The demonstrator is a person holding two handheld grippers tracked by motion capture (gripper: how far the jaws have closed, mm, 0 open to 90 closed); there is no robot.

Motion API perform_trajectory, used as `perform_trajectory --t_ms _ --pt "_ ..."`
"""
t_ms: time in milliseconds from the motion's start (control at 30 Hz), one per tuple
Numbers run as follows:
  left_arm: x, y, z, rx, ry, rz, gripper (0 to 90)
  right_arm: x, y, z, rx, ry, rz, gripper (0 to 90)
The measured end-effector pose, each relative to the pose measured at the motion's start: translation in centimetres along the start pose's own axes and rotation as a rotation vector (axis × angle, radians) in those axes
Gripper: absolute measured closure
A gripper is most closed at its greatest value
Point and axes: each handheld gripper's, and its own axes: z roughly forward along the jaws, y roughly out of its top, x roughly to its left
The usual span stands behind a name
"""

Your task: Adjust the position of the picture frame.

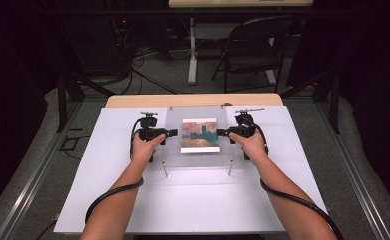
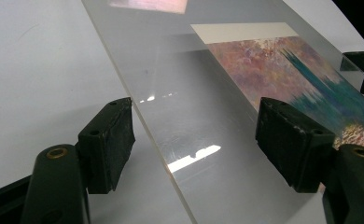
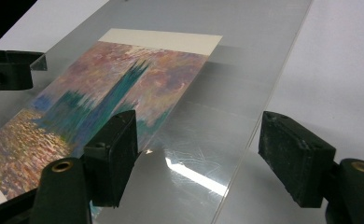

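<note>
At the middle of the high view, the clear sheet (image 1: 199, 135) lies flat over the picture (image 1: 199, 135) on the desk (image 1: 103, 165). Left tool (image 1: 173, 133) and right tool (image 1: 221, 132) straddle its edges, spread, pinching nothing. Laying appears done; screws (image 1: 165, 170) likely remain.

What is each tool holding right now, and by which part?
Nothing. The left tool and right tool both stand open, each straddling a side edge of the clear acrylic sheet over the print, pads off it.
</note>
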Motion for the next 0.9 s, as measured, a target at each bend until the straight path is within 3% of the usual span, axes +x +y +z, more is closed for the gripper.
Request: perform_trajectory --t_ms 600,900 --pt "0.29 0.01 0.23 0.021 -0.044 -0.044 26.8 -0.33 0.07 0.18 0.023 0.022 0.051 26.7" --pt "0.26 0.19 0.46 0.029 -0.039 -0.046 25.5 -0.24 0.12 0.4 0.036 0.032 0.07 25.9"
